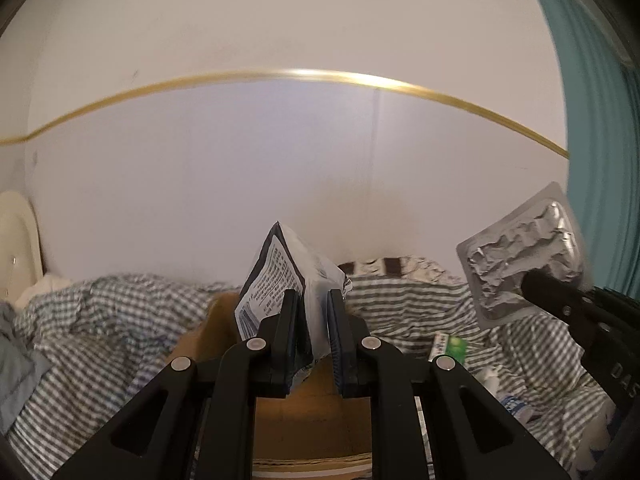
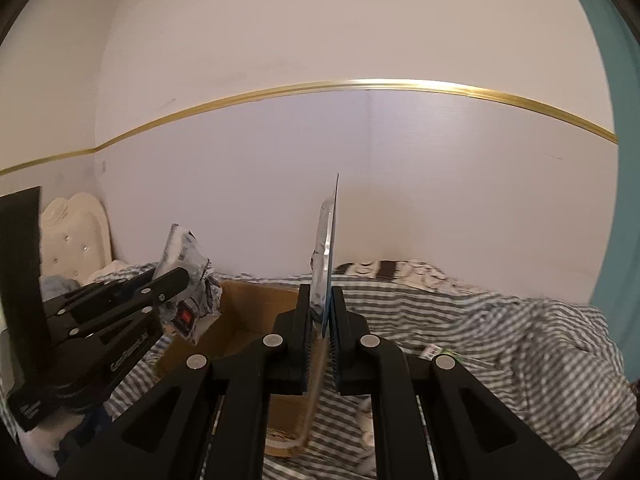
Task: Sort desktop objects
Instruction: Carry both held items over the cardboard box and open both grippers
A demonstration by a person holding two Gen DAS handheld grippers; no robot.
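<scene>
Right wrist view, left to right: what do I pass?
Cream headboard → left tool gripping a printed packet → cardboard box → blister pack edge-on in right tool → green-and-white box → teal curtain.

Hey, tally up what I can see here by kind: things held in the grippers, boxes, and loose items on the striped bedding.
Held packets: 2 (printed pouch in left gripper, foil blister pack in right gripper)
Cardboard boxes: 1
Loose green-and-white packs on the striped bedding: 1
Total: 4
</scene>
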